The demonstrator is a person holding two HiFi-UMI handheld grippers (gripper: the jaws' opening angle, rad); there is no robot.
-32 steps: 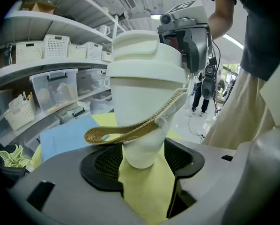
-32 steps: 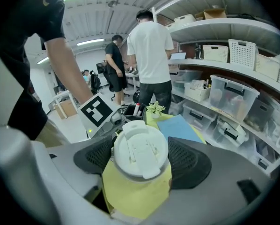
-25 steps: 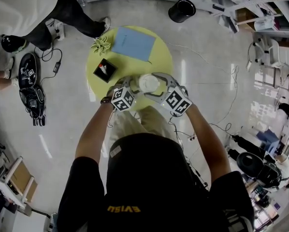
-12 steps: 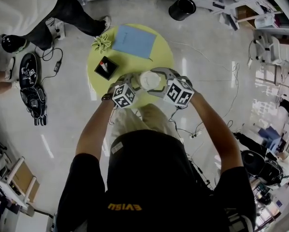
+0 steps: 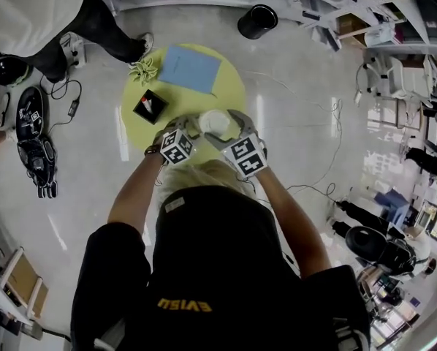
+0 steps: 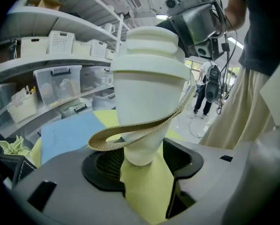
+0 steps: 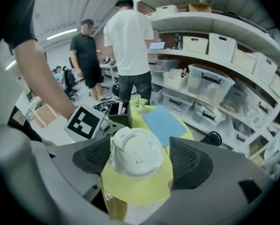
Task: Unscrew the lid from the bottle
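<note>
A white bottle [image 6: 147, 102] with a ribbed white lid [image 6: 151, 43] and a woven tan strap [image 6: 144, 128] is held up over the yellow round table [image 5: 226, 86]. My left gripper [image 6: 141, 162] is shut on the bottle's narrow lower end, with both pads against it. From above, my right gripper [image 7: 140, 161] stands around the lid [image 7: 137, 151]. Its left pad is close against the rim and a thin gap shows at its right pad. In the head view the two grippers, left [image 5: 193, 128] and right [image 5: 224, 129], meet at the lid [image 5: 213, 121].
A blue sheet [image 5: 189, 68], a black pen box [image 5: 150, 106] and a green crumpled thing [image 5: 142, 70] lie on the table. A black bin [image 5: 256, 20] stands beyond it. A person [image 5: 43, 13] stands at the far left, near shelves with crates [image 7: 210, 83].
My right gripper has rolled about the lid, so its marker cube now faces another way. The left gripper and the bottle have kept their place. The head camera has shifted a little.
</note>
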